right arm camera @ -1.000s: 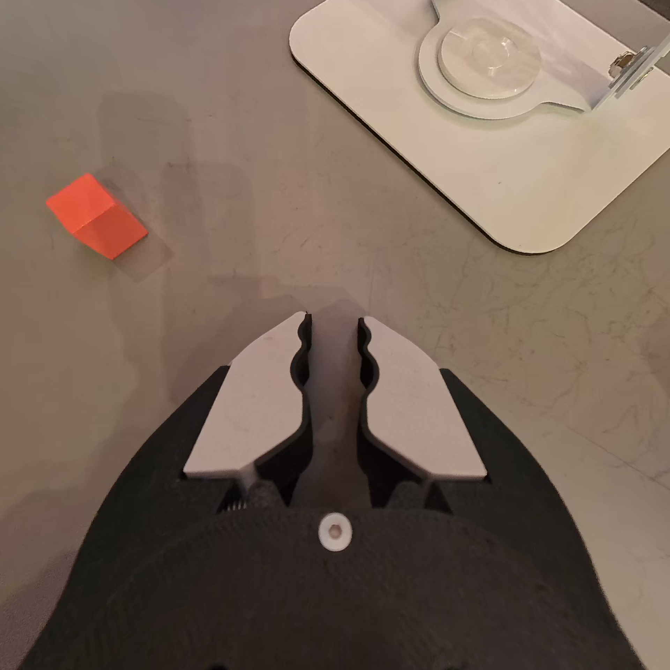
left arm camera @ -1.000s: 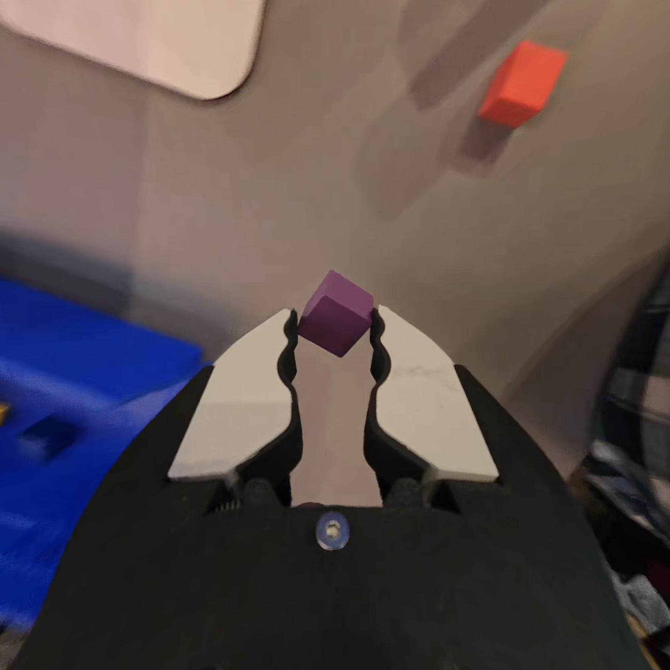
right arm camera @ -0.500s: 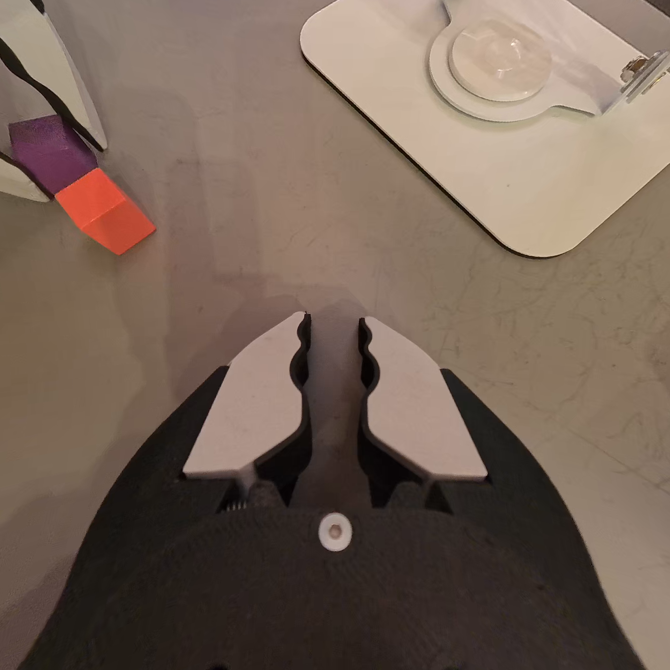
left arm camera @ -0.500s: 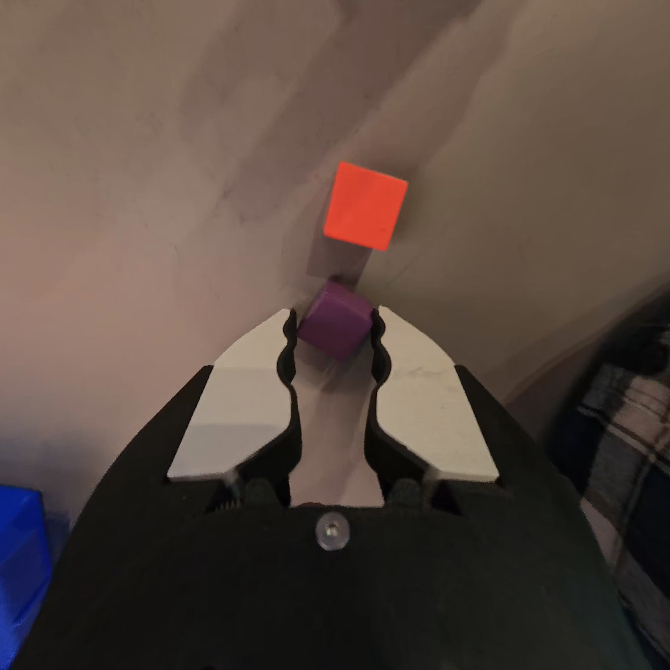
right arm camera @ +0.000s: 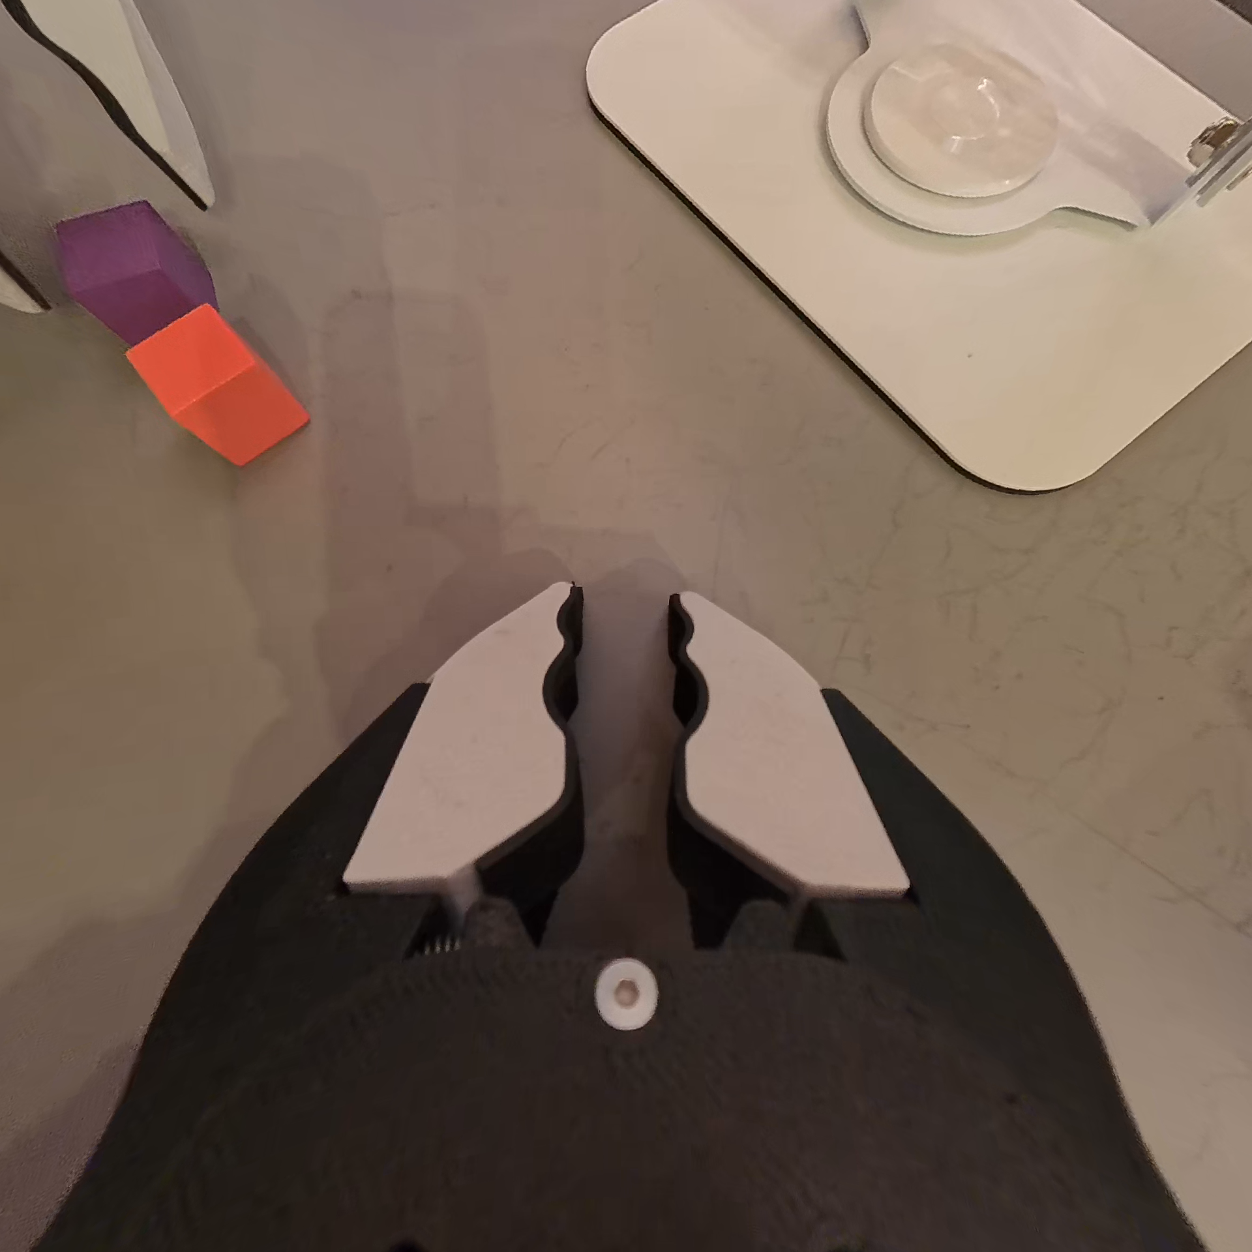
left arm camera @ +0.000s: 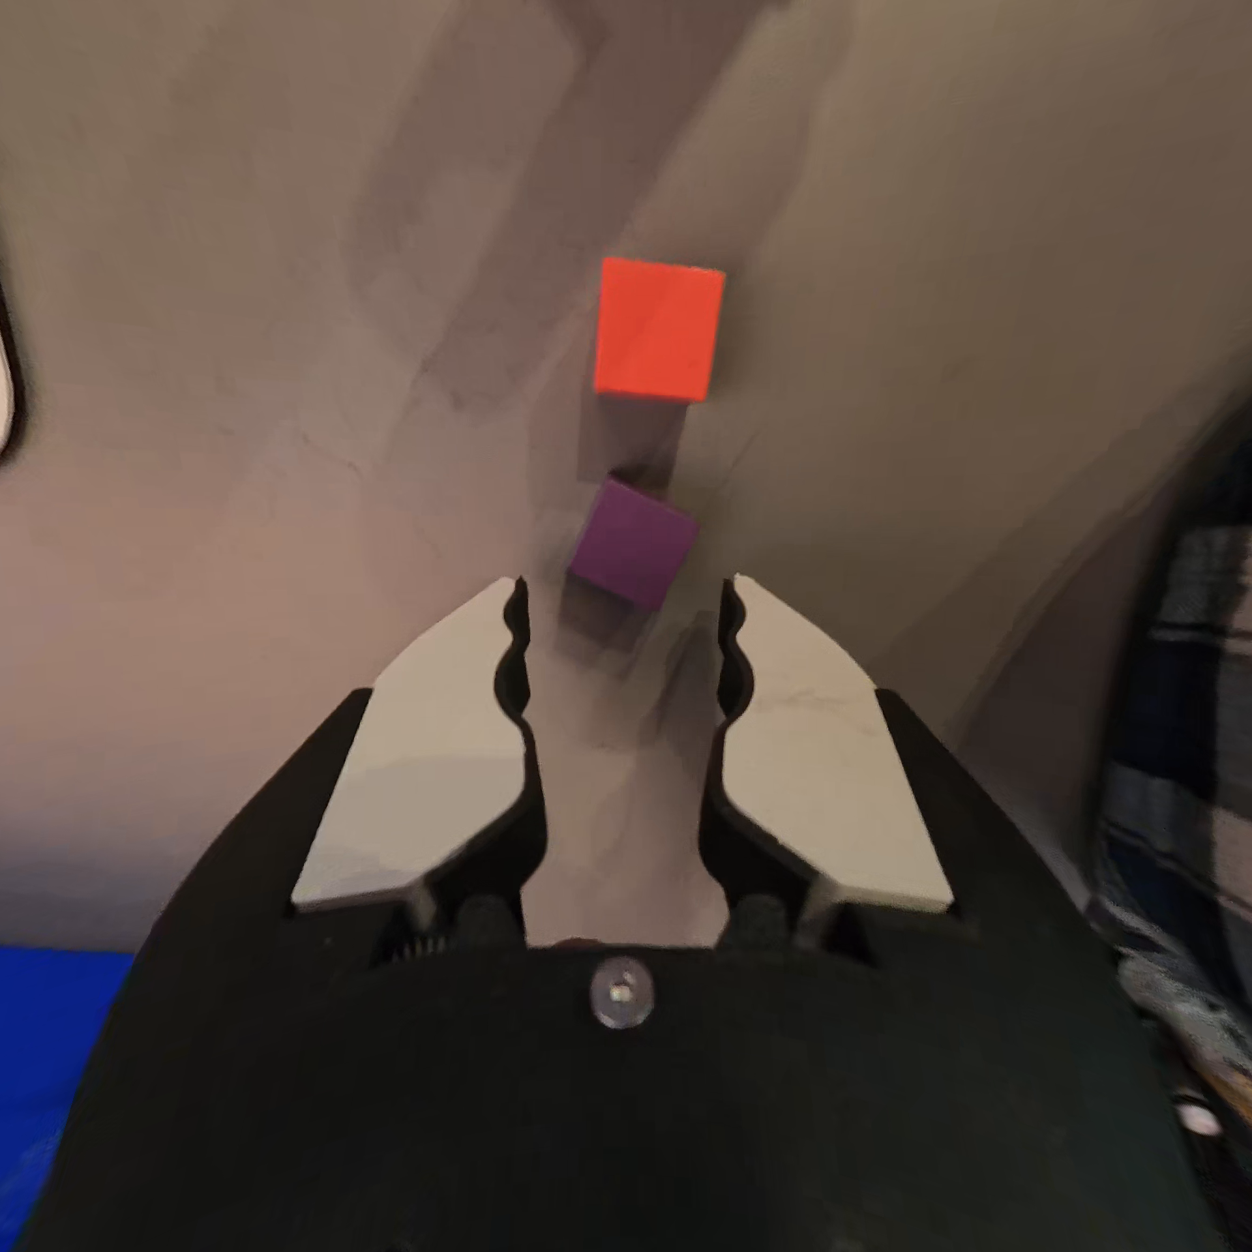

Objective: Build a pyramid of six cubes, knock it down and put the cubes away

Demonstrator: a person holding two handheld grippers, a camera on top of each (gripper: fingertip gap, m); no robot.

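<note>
In the left wrist view a purple cube [left arm camera: 633, 547] rests on the grey table just beyond my left gripper [left arm camera: 627, 589], whose jaws stand open with gaps on both sides of the cube. An orange cube [left arm camera: 657, 337] lies right behind the purple one. In the right wrist view the purple cube [right arm camera: 132, 267] and the orange cube [right arm camera: 213, 383] sit side by side at the far left, between the left gripper's white fingers [right arm camera: 162, 129]. My right gripper [right arm camera: 623, 596] is open and empty over bare table.
A white board [right arm camera: 847, 305] with a round white disc [right arm camera: 962, 129] lies at the back right of the grey table [right arm camera: 508, 339]. A blue bin [left arm camera: 61, 1003] shows at the lower left of the left wrist view. Plaid cloth [left arm camera: 1192, 745] lies at the right edge. The gap from one gripper's tips to the other's is roughly 20 cm. About 6 cm separates my left fingertips from the orange cube [left arm camera: 657, 337]. Look for it in the right wrist view [right arm camera: 184, 365] too.
My left gripper carried the purple cube to the orange cube, set it down beside it, then opened and let it go. My right gripper has stayed still.
</note>
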